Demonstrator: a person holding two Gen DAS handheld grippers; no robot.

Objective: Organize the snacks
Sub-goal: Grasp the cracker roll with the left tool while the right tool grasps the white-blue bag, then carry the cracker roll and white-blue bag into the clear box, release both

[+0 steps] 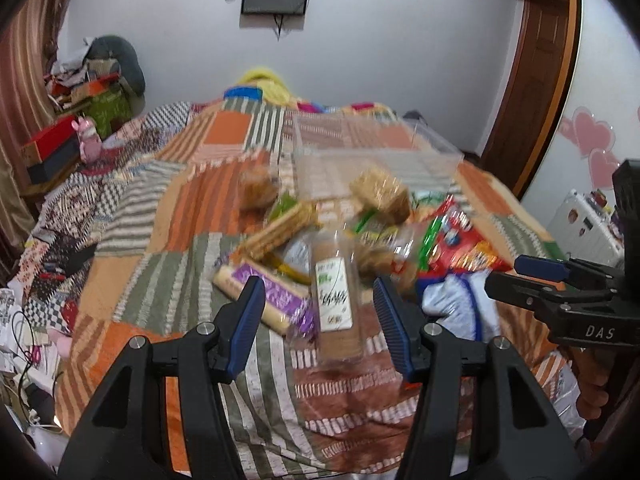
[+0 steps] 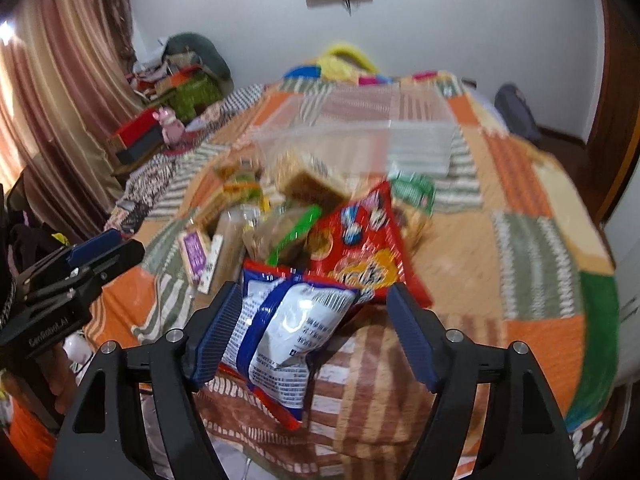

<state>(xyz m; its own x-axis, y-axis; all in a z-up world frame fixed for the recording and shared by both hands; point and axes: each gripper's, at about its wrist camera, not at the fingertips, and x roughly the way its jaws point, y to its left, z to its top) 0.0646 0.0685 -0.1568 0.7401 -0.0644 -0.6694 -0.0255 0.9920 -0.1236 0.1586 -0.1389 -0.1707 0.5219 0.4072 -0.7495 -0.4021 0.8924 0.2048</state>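
Note:
A pile of snack packs lies on a patchwork bedspread [image 1: 168, 216]. In the left wrist view my left gripper [image 1: 320, 312] is open just above a clear pack of brown biscuits with a white label [image 1: 334, 300], which lies between its fingers. A purple-labelled biscuit pack [image 1: 264, 296] lies to its left. In the right wrist view my right gripper [image 2: 316, 320] is open around a blue and white snack bag [image 2: 288, 332]. A red snack bag [image 2: 356, 236] lies just behind it. A clear plastic bin [image 2: 360, 132] stands behind the pile and also shows in the left wrist view [image 1: 372, 156].
Golden wrapped cakes [image 1: 380, 192] and a green pack [image 2: 414, 192] lie in the pile. Boxes and a pink toy [image 1: 88, 140] crowd the left bedside. A wooden door [image 1: 532, 80] stands at the right. The right gripper shows at the left view's edge [image 1: 560, 280].

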